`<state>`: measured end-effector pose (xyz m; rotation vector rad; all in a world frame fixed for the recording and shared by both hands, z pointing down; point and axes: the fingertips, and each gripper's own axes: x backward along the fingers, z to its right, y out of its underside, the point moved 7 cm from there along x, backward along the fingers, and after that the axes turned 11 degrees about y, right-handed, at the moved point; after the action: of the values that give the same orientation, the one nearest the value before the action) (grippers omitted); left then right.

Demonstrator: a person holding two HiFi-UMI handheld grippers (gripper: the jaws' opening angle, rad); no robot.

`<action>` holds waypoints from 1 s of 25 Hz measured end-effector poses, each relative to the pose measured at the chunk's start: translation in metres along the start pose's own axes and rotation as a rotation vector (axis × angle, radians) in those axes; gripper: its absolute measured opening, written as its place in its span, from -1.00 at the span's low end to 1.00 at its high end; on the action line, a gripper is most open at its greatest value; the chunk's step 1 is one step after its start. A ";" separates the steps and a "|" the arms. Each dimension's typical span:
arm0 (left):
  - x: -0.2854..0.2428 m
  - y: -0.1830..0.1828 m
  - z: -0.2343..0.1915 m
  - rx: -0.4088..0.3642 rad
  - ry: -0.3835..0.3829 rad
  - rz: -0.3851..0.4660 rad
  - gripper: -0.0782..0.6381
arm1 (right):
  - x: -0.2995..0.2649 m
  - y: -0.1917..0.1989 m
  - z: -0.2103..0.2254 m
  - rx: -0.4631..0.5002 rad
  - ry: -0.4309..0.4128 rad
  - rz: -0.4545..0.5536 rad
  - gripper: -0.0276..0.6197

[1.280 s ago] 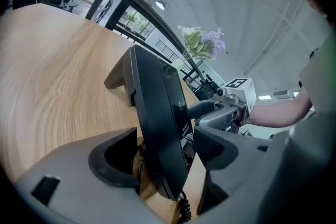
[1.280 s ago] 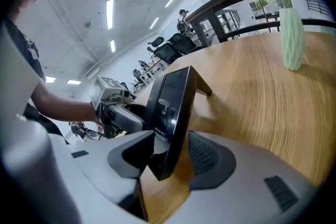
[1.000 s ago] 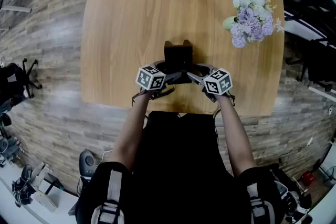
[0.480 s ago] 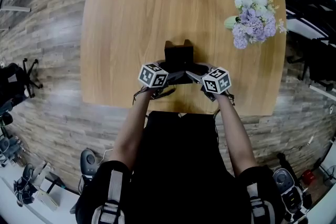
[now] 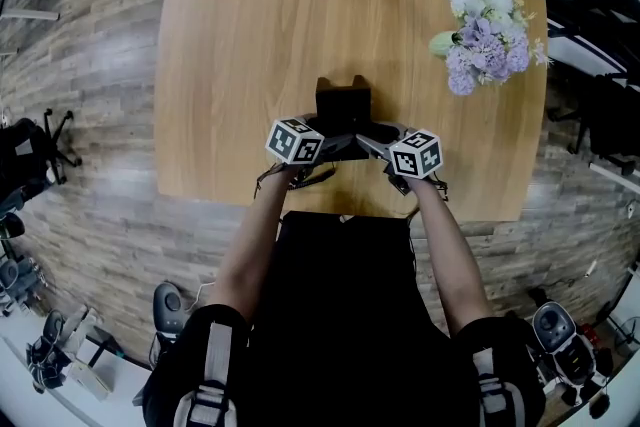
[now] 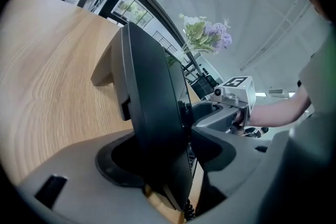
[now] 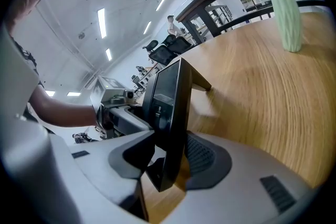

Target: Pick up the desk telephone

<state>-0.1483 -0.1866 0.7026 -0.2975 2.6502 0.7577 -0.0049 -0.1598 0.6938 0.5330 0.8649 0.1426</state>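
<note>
Wooden worktop carries a vase of flowers at its far corner. Well apart from that vase, on the side nearer the person, the black desk telephone stands tilted on its prop. The left tongs straddle its edge away from the vase and the right tongs straddle the edge facing the vase. Both pairs of jaws are wide apart and closing, with the telephone between them.

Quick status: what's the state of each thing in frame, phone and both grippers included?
desk telephone: standing on the table, not lifted, one edge between each gripper's jaws.
left gripper: jaws closing on the telephone's edge, not clamped.
right gripper: jaws closing on the opposite edge, gap visible.
vase of flowers: upright, far right corner.
</note>
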 end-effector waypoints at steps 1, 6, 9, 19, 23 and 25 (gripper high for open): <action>0.000 0.000 -0.001 0.004 0.002 -0.004 0.06 | 0.000 0.000 0.000 -0.001 -0.001 0.000 -0.33; -0.001 -0.001 -0.001 0.015 0.017 -0.014 0.04 | 0.001 0.000 0.000 -0.014 -0.003 0.005 -0.34; 0.000 -0.001 0.000 0.003 0.006 -0.008 0.04 | 0.001 0.000 0.000 -0.014 -0.001 0.010 -0.34; 0.006 0.011 0.004 0.026 0.005 0.030 0.01 | 0.000 0.004 -0.011 0.016 0.031 -0.020 -0.34; 0.014 0.023 0.007 0.044 -0.001 0.041 0.01 | -0.003 0.010 -0.021 0.023 0.015 -0.036 -0.34; 0.017 0.023 0.008 0.040 -0.007 0.039 0.00 | -0.004 0.010 -0.023 0.019 0.006 -0.038 -0.34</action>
<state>-0.1685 -0.1644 0.7000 -0.2332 2.6681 0.7153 -0.0245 -0.1437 0.6893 0.5340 0.8827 0.1018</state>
